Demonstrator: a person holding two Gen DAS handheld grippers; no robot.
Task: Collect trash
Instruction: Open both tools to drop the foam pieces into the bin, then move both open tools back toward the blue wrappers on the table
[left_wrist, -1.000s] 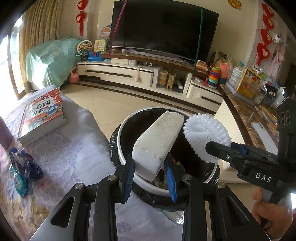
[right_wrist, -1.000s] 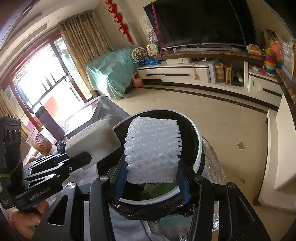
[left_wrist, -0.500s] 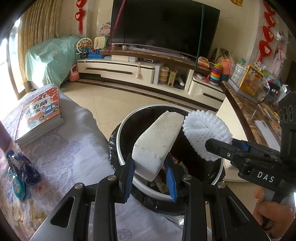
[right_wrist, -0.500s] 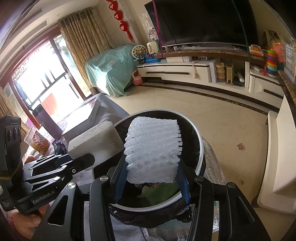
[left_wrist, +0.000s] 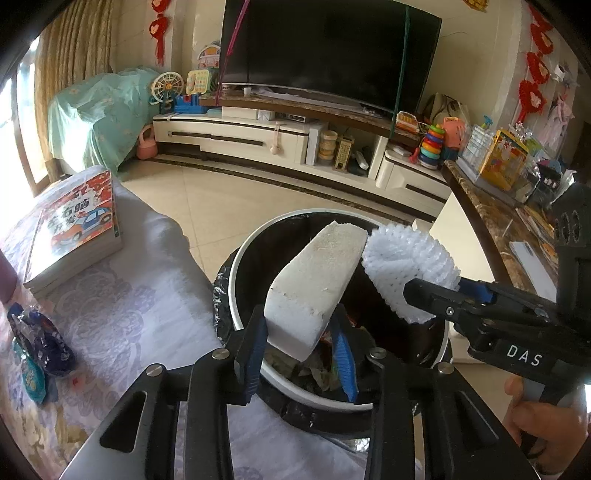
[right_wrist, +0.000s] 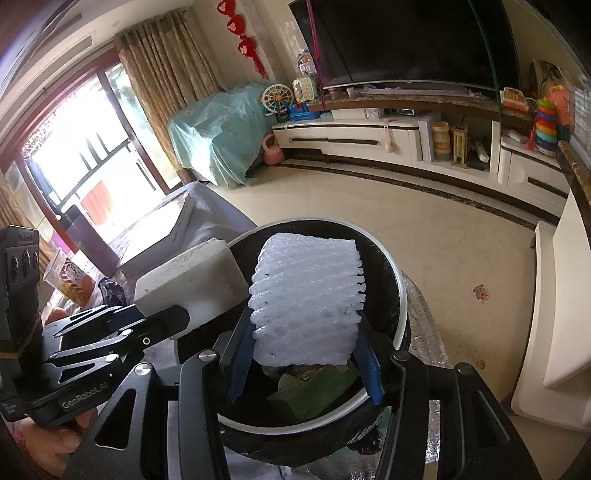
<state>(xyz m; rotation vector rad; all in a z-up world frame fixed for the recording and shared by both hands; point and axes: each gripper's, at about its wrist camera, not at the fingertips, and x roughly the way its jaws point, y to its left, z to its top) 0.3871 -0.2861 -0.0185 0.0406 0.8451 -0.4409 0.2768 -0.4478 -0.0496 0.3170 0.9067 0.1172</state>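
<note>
While both fingers clamp foam block (left_wrist: 314, 288) and foam net (right_wrist: 306, 299), only the right wrist view shows green packaging (right_wrist: 314, 391).

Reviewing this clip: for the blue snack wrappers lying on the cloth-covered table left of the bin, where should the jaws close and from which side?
Take the blue snack wrappers at the raised crumpled bunch in the middle, coming straight down from above. They lie low and flat on the tablecloth, so a side approach would likely just push them along; the crinkled ridge gives the jaws something to pinch across its narrow width.
</note>
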